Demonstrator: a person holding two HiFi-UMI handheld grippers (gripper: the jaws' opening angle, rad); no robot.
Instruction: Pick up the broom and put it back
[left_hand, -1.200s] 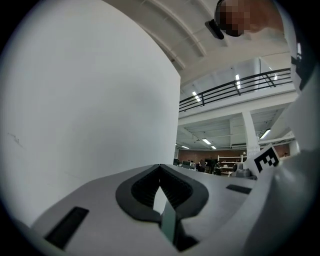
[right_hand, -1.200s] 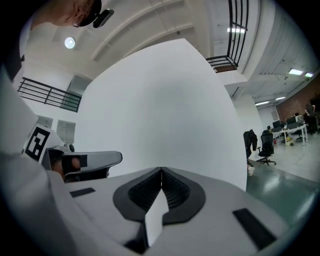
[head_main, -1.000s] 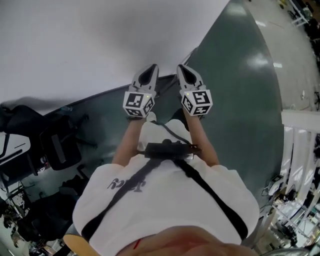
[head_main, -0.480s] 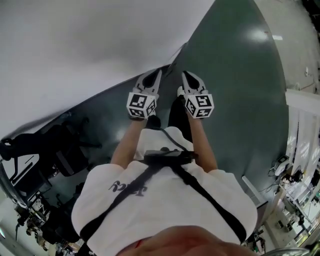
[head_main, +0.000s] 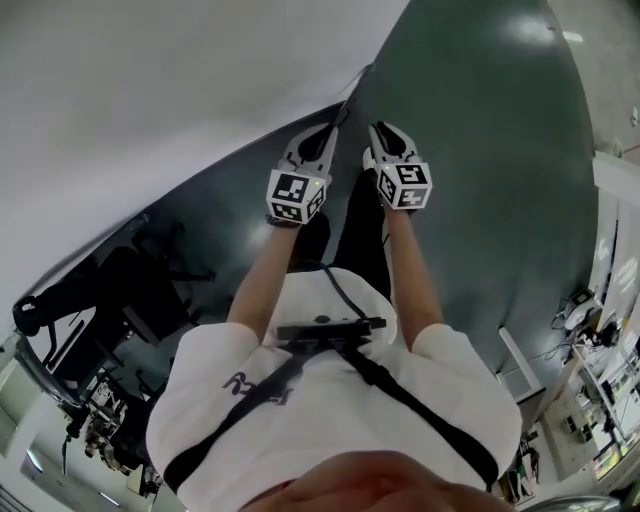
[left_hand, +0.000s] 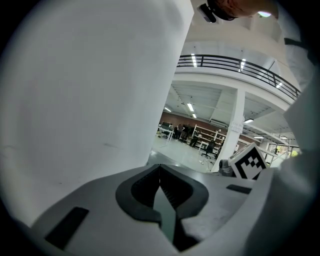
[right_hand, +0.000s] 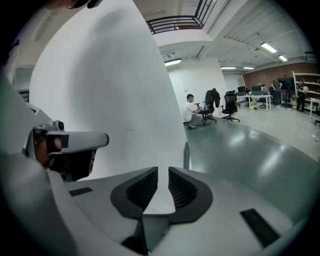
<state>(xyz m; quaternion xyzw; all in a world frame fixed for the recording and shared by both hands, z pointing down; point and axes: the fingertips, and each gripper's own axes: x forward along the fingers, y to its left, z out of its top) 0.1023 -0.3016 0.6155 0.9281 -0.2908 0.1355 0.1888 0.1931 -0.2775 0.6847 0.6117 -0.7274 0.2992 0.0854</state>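
Left gripper (left_hand: 160, 169) is holding jaws pressed together, empty. Right gripper (right_hand: 163, 171) is opening, narrow gap, nothing between. Broom (right_hand: 186, 156) is standing upright at edge of white wall (right_hand: 115, 90), ahead of right gripper. Shirt (head_main: 320, 420) lettering is showing too skewed to read.

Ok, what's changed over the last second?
The left hand-held gripper and the right hand-held gripper both reached further out and down toward the foot of the white wall. The right one's jaws are opening, with nothing between them. The left jaws stay shut, and nothing is held.
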